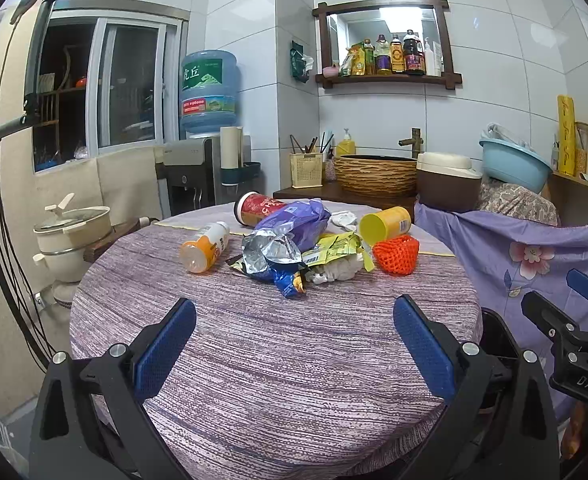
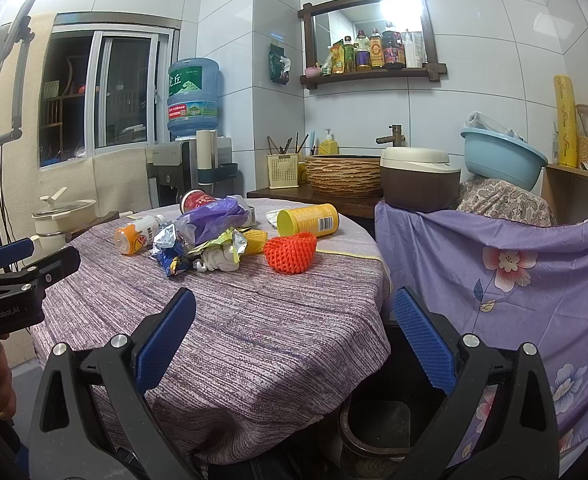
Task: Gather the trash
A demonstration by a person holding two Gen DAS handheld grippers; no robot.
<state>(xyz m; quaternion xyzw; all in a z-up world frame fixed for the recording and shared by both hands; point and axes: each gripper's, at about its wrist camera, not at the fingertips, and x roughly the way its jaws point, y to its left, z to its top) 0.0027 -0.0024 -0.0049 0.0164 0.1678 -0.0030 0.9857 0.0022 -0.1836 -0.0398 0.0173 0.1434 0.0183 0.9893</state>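
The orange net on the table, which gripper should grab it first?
Probably the right gripper. The orange net sits on the right side of the trash pile, straight ahead of its open jaws, and the bin is right under it. The left gripper, also open, faces the pile's middle.

Coarse woven tablecloth (image 1: 277, 360), crinkled foil wrapper (image 1: 267, 250)

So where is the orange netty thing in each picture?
Left wrist view: the orange net lies right of middle, at the right end of the trash pile.
Right wrist view: the orange net lies near the middle, on the table's right side.
Shared landmark: the yellow can lying just behind it.
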